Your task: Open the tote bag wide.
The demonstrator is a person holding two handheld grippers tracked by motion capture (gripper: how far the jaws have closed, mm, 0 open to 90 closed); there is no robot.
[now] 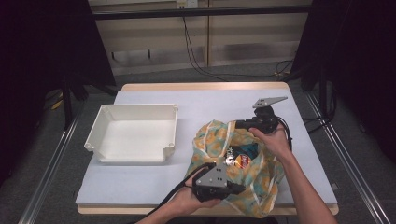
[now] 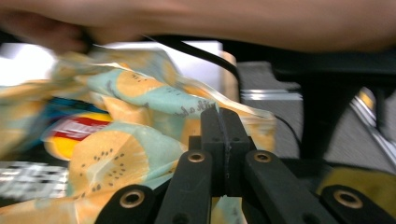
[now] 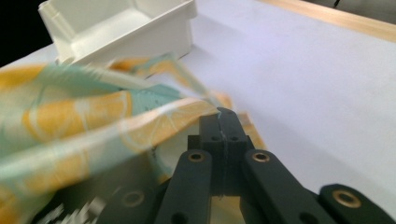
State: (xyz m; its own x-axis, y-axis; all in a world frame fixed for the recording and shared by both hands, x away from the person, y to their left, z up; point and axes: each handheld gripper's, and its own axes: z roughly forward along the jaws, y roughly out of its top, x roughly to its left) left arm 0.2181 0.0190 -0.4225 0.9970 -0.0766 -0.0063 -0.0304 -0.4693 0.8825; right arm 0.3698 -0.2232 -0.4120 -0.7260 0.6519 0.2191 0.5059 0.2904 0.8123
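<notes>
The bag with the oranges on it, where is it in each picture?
High view: the fruit-print bag sits low and right of centre, beside the white bin.
Left gripper view: it covers the left and middle, its edge pinched by the tongs.
Right gripper view: it covers the left half.
Shared landmark: the bag's orange-slice print.

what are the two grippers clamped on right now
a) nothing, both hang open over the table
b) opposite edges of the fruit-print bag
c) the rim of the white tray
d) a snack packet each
b: the left gripper pinches the near edge of the fruit-print bag and the right gripper pinches its far edge, jaws closed on the cloth in both gripper views; the white tray stands apart, untouched.
</notes>
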